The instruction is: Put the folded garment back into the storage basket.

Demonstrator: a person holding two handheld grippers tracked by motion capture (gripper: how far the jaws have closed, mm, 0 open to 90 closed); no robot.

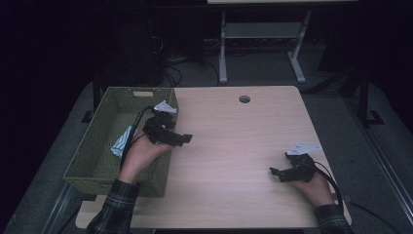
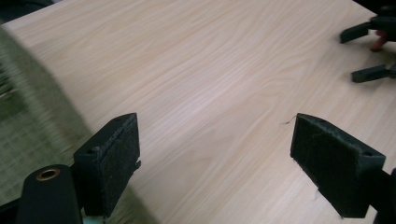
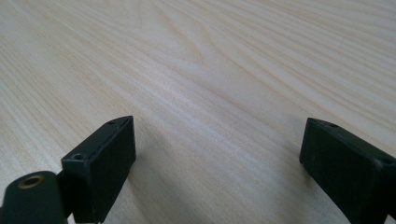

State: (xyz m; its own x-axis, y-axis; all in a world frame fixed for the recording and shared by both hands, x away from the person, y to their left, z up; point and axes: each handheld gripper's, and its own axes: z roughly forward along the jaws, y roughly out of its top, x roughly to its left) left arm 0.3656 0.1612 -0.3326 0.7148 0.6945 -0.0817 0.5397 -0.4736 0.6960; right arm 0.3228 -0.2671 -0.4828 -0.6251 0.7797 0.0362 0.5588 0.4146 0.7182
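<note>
Tools (image 1: pixel 182 138) (image 1: pixel 275 171): two; basket (image 1: pixel 104 105): one

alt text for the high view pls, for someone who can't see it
A person holds the left gripper, open, at the right rim of a green woven basket, and the right gripper, open, low over the light wooden table. A white-and-teal item lies in the basket.

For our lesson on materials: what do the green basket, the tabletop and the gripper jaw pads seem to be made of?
Green basket: looks woven, plastic or dyed wicker, matte; a fine weave pattern shows on its walls.
Tabletop: pale wood or wood-look laminate, smooth; long grain lines run across it.
Pads of the left gripper: black, likely foam or felt; the face looks fuzzy, with stray fibres.
</note>
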